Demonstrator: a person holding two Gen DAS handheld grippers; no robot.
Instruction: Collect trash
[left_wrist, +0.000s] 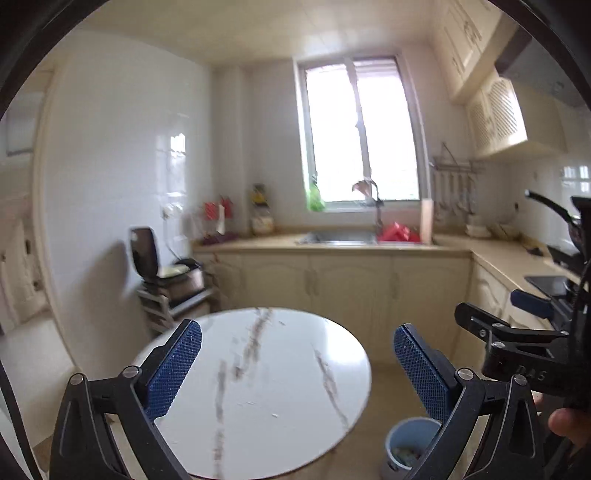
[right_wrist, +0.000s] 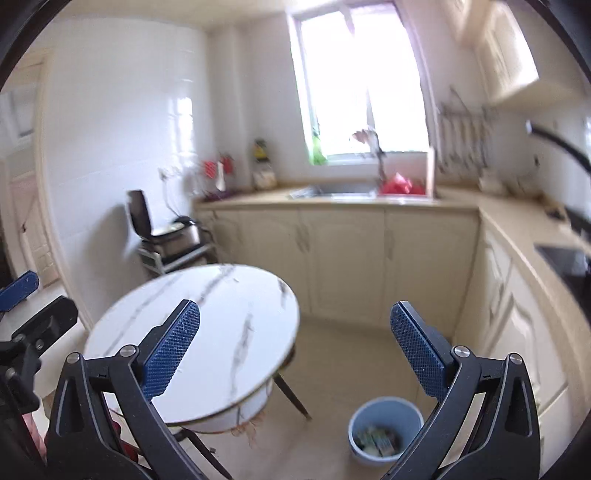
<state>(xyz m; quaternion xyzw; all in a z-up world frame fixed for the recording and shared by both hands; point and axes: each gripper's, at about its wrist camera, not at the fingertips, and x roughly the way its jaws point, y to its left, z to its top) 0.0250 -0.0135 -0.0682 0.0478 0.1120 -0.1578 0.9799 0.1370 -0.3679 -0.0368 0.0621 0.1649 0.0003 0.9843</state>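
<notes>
A round white marble-look table (left_wrist: 258, 373) stands in a kitchen; it also shows in the right wrist view (right_wrist: 207, 332). A blue trash bin (right_wrist: 386, 428) sits on the floor to its right, with several pieces of trash (right_wrist: 376, 439) inside; its rim shows in the left wrist view (left_wrist: 410, 439). My left gripper (left_wrist: 297, 363) is open and empty above the table. My right gripper (right_wrist: 295, 350) is open and empty, held high over the table edge and floor. The right gripper's body (left_wrist: 524, 343) shows at the right of the left wrist view.
Cream cabinets (right_wrist: 351, 258) with a sink (right_wrist: 343, 192) line the back wall under a window. A counter (right_wrist: 524, 229) with a stove runs along the right. A small rack with an appliance (right_wrist: 166, 236) stands at the left wall. Tan floor (right_wrist: 332, 369) lies between table and cabinets.
</notes>
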